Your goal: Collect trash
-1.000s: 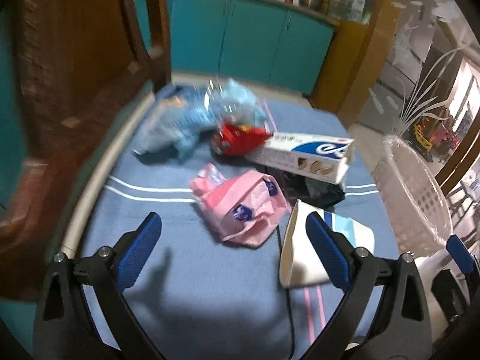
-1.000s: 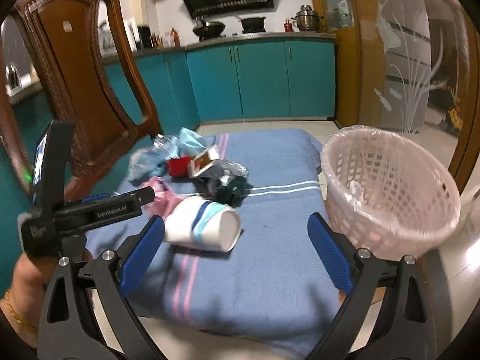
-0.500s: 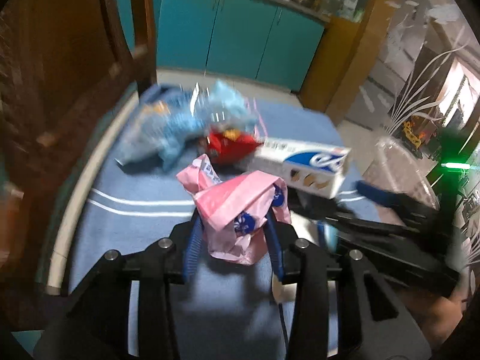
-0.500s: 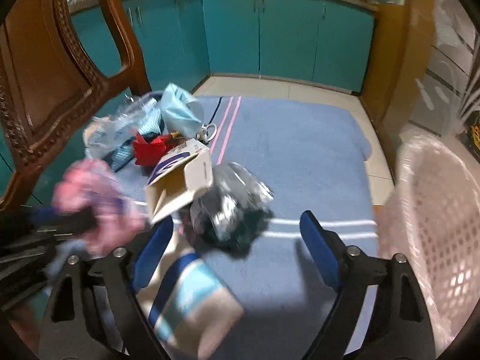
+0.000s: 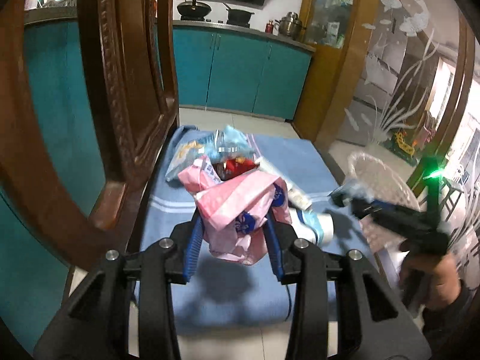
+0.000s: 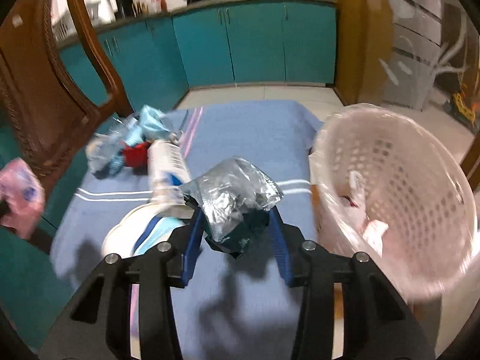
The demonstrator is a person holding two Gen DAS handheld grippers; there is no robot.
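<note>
Left claw (image 5: 232,240): I hold pink wrapper (image 5: 237,207) loosely; may slip before basket (image 5: 387,186).
Right claw (image 6: 235,231): clenched on foil bag (image 6: 232,198), beside basket; may catch rim.

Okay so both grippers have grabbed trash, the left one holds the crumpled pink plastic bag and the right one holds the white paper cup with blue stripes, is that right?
Not quite. The left gripper does hold the crumpled pink plastic bag, but the right gripper holds a crumpled silver foil wrapper, as the right wrist view shows. The white paper cup with blue stripes lies on the blue cloth.
</note>
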